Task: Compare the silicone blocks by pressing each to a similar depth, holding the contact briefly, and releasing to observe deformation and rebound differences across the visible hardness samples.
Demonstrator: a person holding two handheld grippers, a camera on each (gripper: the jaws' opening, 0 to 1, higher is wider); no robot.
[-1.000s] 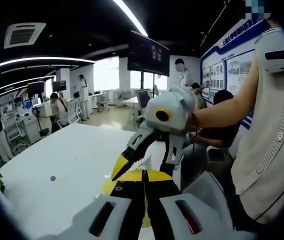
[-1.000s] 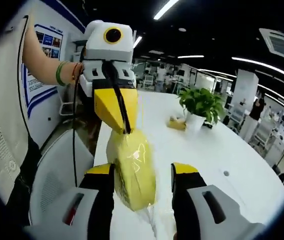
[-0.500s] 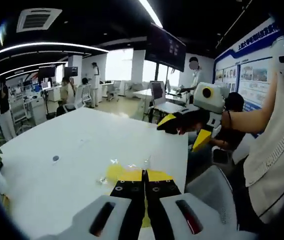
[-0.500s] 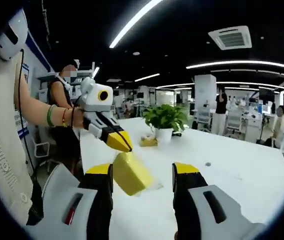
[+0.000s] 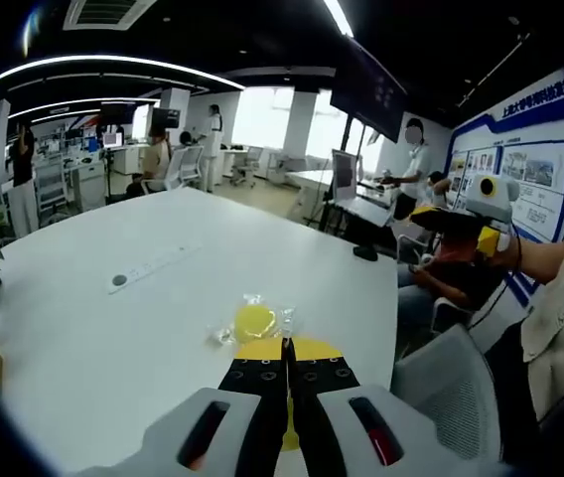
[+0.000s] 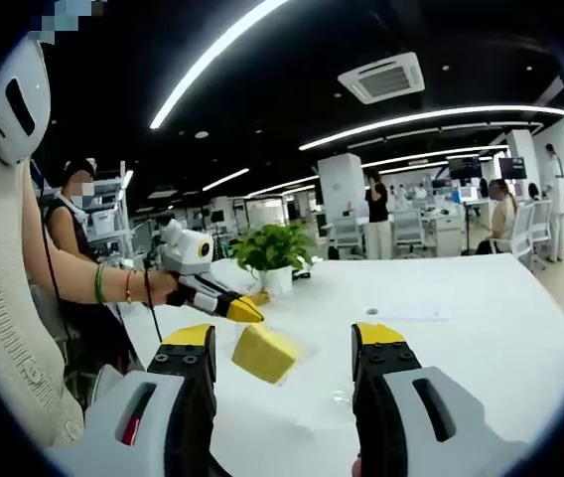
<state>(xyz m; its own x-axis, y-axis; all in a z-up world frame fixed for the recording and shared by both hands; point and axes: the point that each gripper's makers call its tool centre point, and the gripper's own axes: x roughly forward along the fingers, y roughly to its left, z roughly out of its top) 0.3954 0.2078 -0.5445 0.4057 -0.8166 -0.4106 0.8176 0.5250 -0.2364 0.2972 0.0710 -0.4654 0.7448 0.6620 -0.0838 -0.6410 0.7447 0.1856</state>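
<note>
Lying on the white table [image 5: 83, 328], the plastic-wrapped yellow silicone block [image 5: 255, 321] sits directly ahead of the left gripper [image 5: 286, 370], just beyond its yellow-tipped jaws, which are pressed together with nothing between them. In the right gripper view the block [image 6: 265, 352] rests ahead, between the lines of the right gripper [image 6: 284, 348]'s parted, unloaded jaws. The left gripper [image 6: 224, 304] looks nearer, its tips beside the block, so it is probably better placed for the next press.
</note>
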